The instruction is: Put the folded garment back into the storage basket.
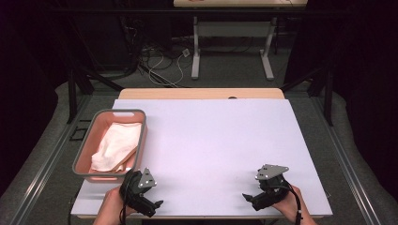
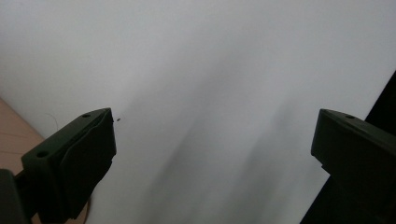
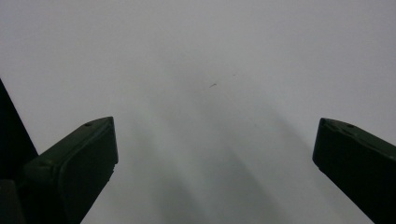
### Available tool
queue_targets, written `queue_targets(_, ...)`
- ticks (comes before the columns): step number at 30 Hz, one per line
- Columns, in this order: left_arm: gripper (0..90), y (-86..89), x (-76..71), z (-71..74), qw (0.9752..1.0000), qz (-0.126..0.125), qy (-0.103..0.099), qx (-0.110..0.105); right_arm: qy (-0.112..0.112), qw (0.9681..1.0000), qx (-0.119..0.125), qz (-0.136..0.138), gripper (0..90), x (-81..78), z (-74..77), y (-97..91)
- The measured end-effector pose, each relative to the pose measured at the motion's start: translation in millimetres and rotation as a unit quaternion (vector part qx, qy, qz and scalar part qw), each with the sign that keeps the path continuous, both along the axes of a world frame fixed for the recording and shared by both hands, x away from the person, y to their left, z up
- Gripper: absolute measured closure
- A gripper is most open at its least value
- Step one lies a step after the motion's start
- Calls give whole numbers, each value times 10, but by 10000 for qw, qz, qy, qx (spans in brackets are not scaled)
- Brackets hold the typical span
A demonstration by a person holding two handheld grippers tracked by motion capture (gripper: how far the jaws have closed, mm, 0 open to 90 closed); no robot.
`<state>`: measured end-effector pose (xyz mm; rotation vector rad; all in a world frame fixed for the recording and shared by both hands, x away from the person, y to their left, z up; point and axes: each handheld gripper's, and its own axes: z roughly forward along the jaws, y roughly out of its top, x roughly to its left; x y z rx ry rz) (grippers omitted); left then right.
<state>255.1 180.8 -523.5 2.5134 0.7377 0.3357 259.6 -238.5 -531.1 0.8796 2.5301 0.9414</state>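
Both grippers sit low at the near edge of the table [image 1: 211, 140], w/ nothing between their jaws. The left gripper [image 1: 157, 205] is at the near-left corner, held by the person's left hand [image 1: 112, 208], grey plate on top, tips aimed inward toward the table's middle. In the left gripper view its jaws are spread wide, one at each side of the frame, w/ bare white table surface [image 2: 210, 93] between them and a strip of tan wood at the lower left edge.

The right gripper [image 1: 247, 198] is at the near-right, held by the right hand [image 1: 291, 208], tips pointing left toward the other gripper; the two are well apart. In the right gripper view its jaws are also spread wide, over plain white surface [image 3: 210, 93] w/ a tiny dark speck on it; nothing gripped.

The nearest thing is the pink basket [image 1: 87, 150] w/ grey rim, on the table's left side, overhanging the left edge a bit. It sits just beyond the left gripper, its near end close to the gripper's plate; can't tell if they touch. Inside lies a crumpled white cloth [image 1: 115, 145], bunched along the basket's length. Neither gripper is on the cloth.

Rest of the tabletop is white sheet over a wood top. Behind: dark room, floor cables, legs of another table [image 1: 234, 33].
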Motion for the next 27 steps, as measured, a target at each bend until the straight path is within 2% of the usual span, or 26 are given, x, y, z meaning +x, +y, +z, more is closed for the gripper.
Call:
queue_targets(6, 3, 14, -51, 4, 10000, -17, 31, -43, 0, 10000, 4, -55, 0, -21, -10, -21)
queue_targets(12, 3, 43, -92, -4, 9998, -84, 6, -185, -46, 9999, 13, -105, 0, -47, -24, -55)
queue_targets(20, 3, 49, -84, -49, 9997, -110, 93, -191, -12, 9999, 25, -159, 0, -64, -52, -92)
queue_targets(27, 2, 29, -71, -47, 9997, -129, 88, -177, -62, 9999, 52, -110, 0, -54, -59, -93)
